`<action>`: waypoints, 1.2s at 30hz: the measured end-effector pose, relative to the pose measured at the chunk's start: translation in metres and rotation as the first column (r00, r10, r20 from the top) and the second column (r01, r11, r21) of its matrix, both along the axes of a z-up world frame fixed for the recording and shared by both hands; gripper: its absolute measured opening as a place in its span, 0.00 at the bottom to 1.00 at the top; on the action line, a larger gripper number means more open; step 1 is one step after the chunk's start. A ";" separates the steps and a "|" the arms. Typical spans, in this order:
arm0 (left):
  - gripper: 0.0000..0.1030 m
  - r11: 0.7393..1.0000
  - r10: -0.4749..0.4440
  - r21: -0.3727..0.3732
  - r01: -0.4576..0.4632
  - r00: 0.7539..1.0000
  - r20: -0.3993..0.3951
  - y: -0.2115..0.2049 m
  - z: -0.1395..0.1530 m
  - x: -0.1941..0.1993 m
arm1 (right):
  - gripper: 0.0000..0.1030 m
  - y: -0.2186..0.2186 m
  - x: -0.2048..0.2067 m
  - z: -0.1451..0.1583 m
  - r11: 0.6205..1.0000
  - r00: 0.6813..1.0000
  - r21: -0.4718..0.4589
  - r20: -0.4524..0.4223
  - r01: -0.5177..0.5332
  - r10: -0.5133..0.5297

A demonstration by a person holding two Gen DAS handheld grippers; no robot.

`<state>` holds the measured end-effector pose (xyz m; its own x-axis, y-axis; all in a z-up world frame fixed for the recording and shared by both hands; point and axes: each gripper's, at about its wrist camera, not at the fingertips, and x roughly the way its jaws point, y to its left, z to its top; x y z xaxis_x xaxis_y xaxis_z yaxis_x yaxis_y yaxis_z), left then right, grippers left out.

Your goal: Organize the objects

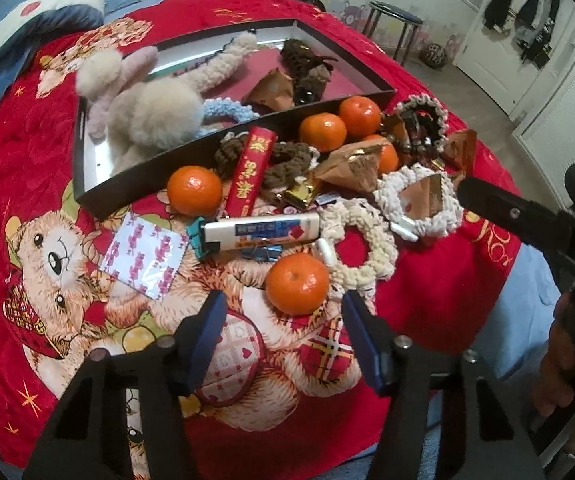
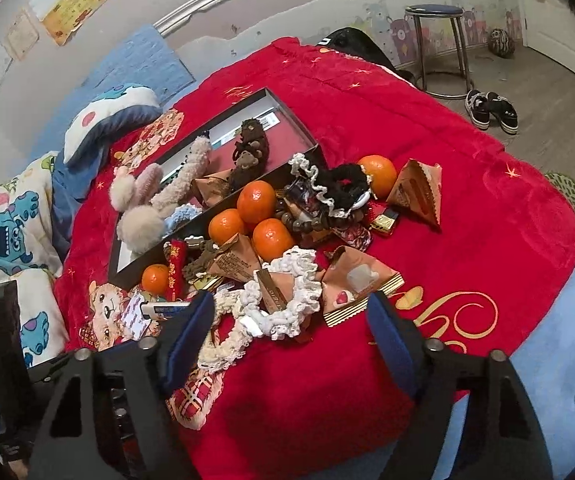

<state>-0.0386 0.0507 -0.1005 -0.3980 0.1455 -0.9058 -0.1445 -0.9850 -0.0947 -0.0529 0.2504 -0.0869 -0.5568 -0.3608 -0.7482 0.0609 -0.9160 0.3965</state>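
A heap of small things lies on a red bear-print blanket (image 1: pixel 427 300). A black tray (image 1: pixel 99 196) holds a fluffy plush rabbit (image 1: pixel 151 112) and a brown plush (image 2: pixel 251 148). My left gripper (image 1: pixel 283 298) is open, and a tangerine (image 1: pixel 297 284) sits just beyond its fingertips, untouched. Past it lie a white lighter (image 1: pixel 263 232), a cream scrunchie (image 1: pixel 361 248) and a red cracker tube (image 1: pixel 251 172). My right gripper (image 2: pixel 291 300) is open over a white crochet scrunchie (image 2: pixel 287 308), beside a brown snack packet (image 2: pixel 359 284). Three tangerines (image 2: pixel 255 200) cluster by the tray.
A patterned foil sachet (image 1: pixel 143 256) lies left of the lighter. A black scrunchie (image 2: pixel 343 180) and another tangerine (image 2: pixel 377 174) lie further back. A monster-print pillow (image 1: pixel 47 12) lies behind the tray. On the floor stand a stool (image 2: pixel 435 40) and shoes (image 2: pixel 491 110).
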 end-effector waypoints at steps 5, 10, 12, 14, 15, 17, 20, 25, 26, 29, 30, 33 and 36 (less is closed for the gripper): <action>0.41 1.000 -0.018 -0.003 0.018 1.000 0.017 0.003 -0.004 0.000 | 0.55 -0.003 -0.002 -0.004 1.000 1.000 -0.004 0.022 -0.018 0.018; 0.39 1.000 -0.013 0.003 0.013 1.000 0.016 0.002 -0.004 0.000 | 0.48 -0.003 -0.005 -0.010 0.999 0.998 -0.032 0.054 -0.029 0.030; 0.39 1.000 -0.013 0.006 0.013 1.000 0.017 0.001 -0.004 -0.001 | 0.44 -0.002 -0.006 -0.012 0.998 0.997 -0.058 0.061 -0.034 0.037; 0.39 1.000 -0.013 0.005 0.013 1.000 0.023 0.001 -0.005 -0.001 | 0.27 -0.002 -0.006 -0.013 0.997 0.997 -0.071 0.062 -0.035 0.039; 0.39 1.000 -0.012 0.004 0.012 1.000 0.024 0.001 -0.006 -0.001 | 0.26 -0.001 -0.006 -0.014 0.997 0.997 -0.076 0.064 -0.031 0.036; 0.39 1.000 -0.013 0.008 0.012 0.999 0.029 0.001 -0.007 -0.001 | 0.24 0.002 -0.007 -0.017 0.994 0.997 -0.107 0.079 -0.015 0.024; 0.39 1.000 -0.012 0.008 0.011 0.999 0.034 0.001 -0.008 -0.001 | 0.21 0.006 -0.009 -0.020 0.994 0.995 -0.107 0.103 0.006 0.005; 0.39 1.000 -0.016 0.012 0.015 0.999 0.039 0.004 -0.011 -0.002 | 0.21 0.004 -0.010 -0.024 0.994 0.993 -0.107 0.119 0.006 0.007; 0.34 1.000 -0.022 0.009 0.021 0.999 0.036 0.005 -0.011 -0.002 | 0.21 0.006 -0.010 -0.025 0.992 0.993 -0.123 0.114 0.006 0.008; 0.26 1.000 -0.025 0.004 0.025 0.999 0.032 0.006 -0.011 -0.002 | 0.18 0.009 -0.011 -0.027 0.985 0.993 -0.170 0.117 0.007 0.013; 0.26 1.000 -0.024 0.008 0.024 0.999 0.031 0.005 -0.011 -0.002 | 0.17 0.009 -0.011 -0.027 0.985 0.993 -0.174 0.118 0.009 0.012; 0.25 0.999 -0.015 0.029 0.014 0.999 0.033 0.002 -0.011 -0.003 | 0.14 0.009 -0.010 -0.026 0.983 0.993 -0.184 0.116 0.009 0.013; 0.24 0.999 -0.014 0.035 0.013 0.999 0.034 0.001 -0.011 -0.003 | 0.12 0.008 -0.009 -0.023 0.983 0.995 -0.186 0.101 -0.003 0.022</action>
<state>-0.0418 0.0519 -0.1110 -0.3647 0.1820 -0.9132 -0.1539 -0.9790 -0.1337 -0.0618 0.2579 -0.1096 -0.4753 -0.5051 -0.7204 0.0220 -0.8254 0.5642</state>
